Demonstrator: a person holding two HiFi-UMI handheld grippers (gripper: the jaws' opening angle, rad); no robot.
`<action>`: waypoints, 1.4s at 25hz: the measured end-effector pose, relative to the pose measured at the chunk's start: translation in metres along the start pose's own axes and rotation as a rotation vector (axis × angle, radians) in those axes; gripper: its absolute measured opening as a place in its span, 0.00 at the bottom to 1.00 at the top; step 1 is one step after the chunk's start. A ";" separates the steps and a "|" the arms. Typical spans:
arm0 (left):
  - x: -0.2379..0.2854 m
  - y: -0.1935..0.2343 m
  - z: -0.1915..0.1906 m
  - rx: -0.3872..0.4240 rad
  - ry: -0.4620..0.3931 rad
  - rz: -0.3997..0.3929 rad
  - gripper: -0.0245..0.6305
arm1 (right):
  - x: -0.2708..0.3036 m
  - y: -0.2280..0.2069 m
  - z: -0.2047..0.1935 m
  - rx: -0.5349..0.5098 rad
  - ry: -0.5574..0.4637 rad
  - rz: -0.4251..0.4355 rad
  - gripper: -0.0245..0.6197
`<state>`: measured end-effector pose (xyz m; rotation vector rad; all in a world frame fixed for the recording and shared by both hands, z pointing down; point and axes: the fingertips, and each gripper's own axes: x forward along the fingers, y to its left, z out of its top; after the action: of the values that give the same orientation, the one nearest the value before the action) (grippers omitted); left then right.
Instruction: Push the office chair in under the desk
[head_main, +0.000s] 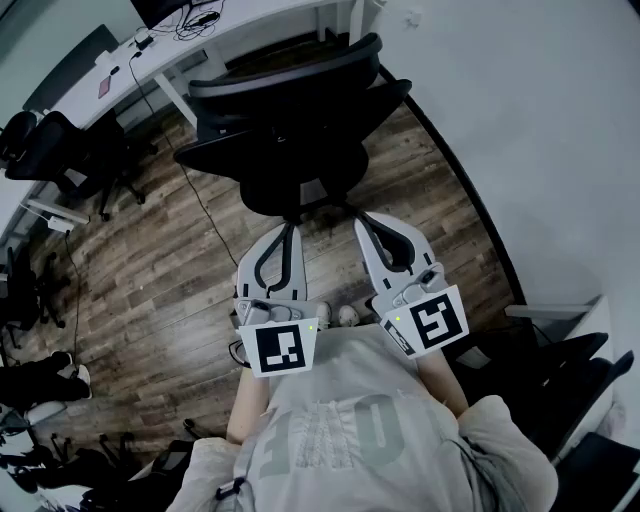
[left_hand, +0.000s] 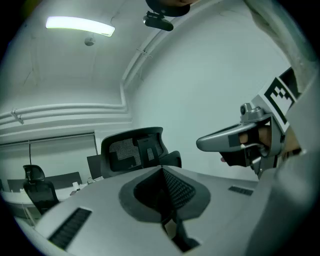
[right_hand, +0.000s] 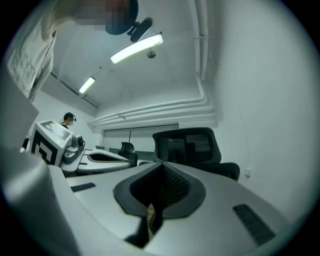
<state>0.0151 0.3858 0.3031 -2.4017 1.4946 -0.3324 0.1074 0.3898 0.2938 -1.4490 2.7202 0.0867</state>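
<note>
The black office chair (head_main: 290, 130) stands in front of the white desk (head_main: 215, 28), its back toward me. My left gripper (head_main: 287, 229) and right gripper (head_main: 364, 220) are side by side just behind the chair's lower back, both shut with nothing between the jaws. I cannot tell whether the tips touch the chair. In the left gripper view the chair (left_hand: 132, 149) rises beyond the shut left gripper (left_hand: 163, 171), and the right gripper (left_hand: 202, 143) shows at the right. The right gripper view has the chair (right_hand: 187, 146) ahead of the shut right gripper (right_hand: 161, 168).
Another black chair (head_main: 70, 150) stands at the left beside the long desk, and a cable (head_main: 205, 210) runs across the wood floor. A white wall (head_main: 540, 120) closes the right side. More dark chairs (head_main: 585, 400) sit at the lower right.
</note>
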 end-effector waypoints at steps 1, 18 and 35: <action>0.001 0.001 0.002 -0.010 -0.007 -0.002 0.06 | 0.001 0.000 0.000 -0.006 0.001 -0.001 0.07; -0.003 0.013 -0.012 0.034 0.031 -0.001 0.06 | 0.016 0.033 -0.028 -0.340 0.181 0.123 0.07; 0.004 0.084 -0.036 0.002 0.000 0.011 0.06 | 0.070 0.036 -0.027 -0.302 0.158 0.074 0.07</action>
<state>-0.0652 0.3430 0.3064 -2.3907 1.5060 -0.3314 0.0374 0.3497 0.3163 -1.4802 2.9937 0.4221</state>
